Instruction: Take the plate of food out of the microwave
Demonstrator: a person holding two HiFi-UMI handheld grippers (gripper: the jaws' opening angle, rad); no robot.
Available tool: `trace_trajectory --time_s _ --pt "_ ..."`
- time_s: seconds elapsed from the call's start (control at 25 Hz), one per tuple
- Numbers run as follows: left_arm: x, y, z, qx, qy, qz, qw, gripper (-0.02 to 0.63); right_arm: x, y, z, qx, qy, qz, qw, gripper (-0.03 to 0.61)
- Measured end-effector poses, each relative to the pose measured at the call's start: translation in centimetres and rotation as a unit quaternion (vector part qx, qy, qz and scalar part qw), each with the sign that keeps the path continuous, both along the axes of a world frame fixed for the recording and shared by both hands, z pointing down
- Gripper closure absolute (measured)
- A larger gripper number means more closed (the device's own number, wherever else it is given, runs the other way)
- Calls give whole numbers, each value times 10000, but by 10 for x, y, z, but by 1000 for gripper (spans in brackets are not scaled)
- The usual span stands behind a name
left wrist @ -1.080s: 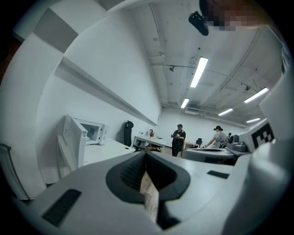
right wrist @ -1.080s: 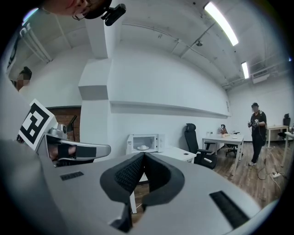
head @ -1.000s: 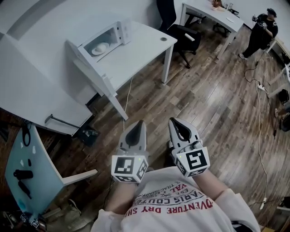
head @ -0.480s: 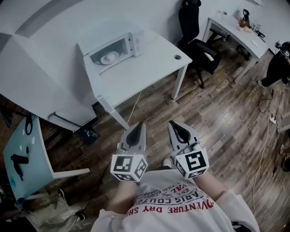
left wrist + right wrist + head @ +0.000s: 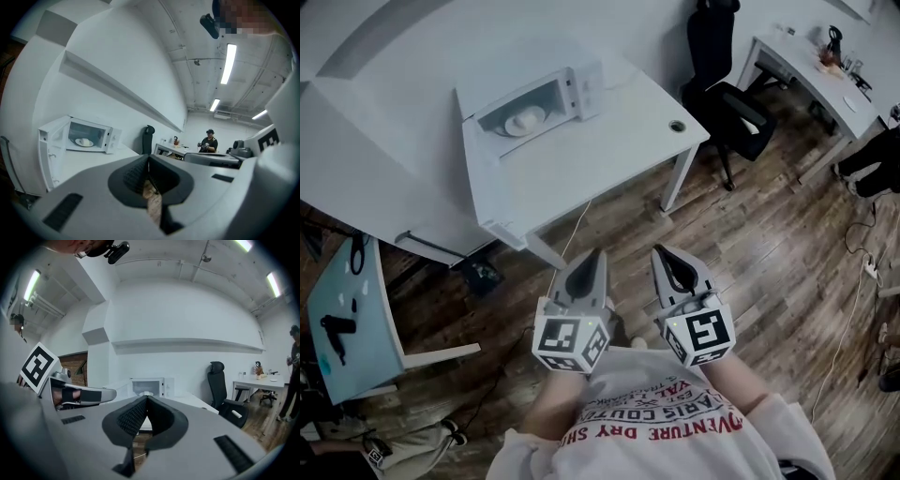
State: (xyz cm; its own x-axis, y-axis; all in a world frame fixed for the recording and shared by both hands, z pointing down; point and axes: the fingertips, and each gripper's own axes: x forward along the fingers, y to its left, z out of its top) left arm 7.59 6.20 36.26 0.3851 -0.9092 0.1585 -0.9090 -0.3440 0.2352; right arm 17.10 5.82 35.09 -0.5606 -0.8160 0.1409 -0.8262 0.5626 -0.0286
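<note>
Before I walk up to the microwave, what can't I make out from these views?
- Food on the plate: too small in every view to say what it is.
- Controls on the microwave: too small to read in the head view.
- Microwave's lower front, right gripper view: cut off by the right gripper, whose jaws are shut.
- Microwave's left side, right gripper view: behind the left gripper.
</note>
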Motion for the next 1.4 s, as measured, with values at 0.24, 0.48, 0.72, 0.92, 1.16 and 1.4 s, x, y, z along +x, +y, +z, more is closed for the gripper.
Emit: trace_trajectory --time_s 0.24,0.48,0.72,0.92,1.16,1.4 --pt "-16 -76 0 46 107 92 9999 606 -20 -69 3 -10 81 55 10000 566" --pt "-52 -152 -11 139 103 186 9997 606 -60 -145 -3 18 70 95 9999 566" --pt "-93 -207 -6 102 98 113 9998 606 -100 -207 2 -3 49 72 10000 567" --pt "-114 -236 2 8 134 -94 9999 606 -119 -242 8 -68 102 -105 9999 566" --pt "-133 -272 9 -17 146 -565 9983 606 -141 -295 14 -93 97 -593 9982 566" --pt "-163 -313 13 -17 145 -1496 9886 606 -172 -352 18 -82 110 -1417 9898 566"
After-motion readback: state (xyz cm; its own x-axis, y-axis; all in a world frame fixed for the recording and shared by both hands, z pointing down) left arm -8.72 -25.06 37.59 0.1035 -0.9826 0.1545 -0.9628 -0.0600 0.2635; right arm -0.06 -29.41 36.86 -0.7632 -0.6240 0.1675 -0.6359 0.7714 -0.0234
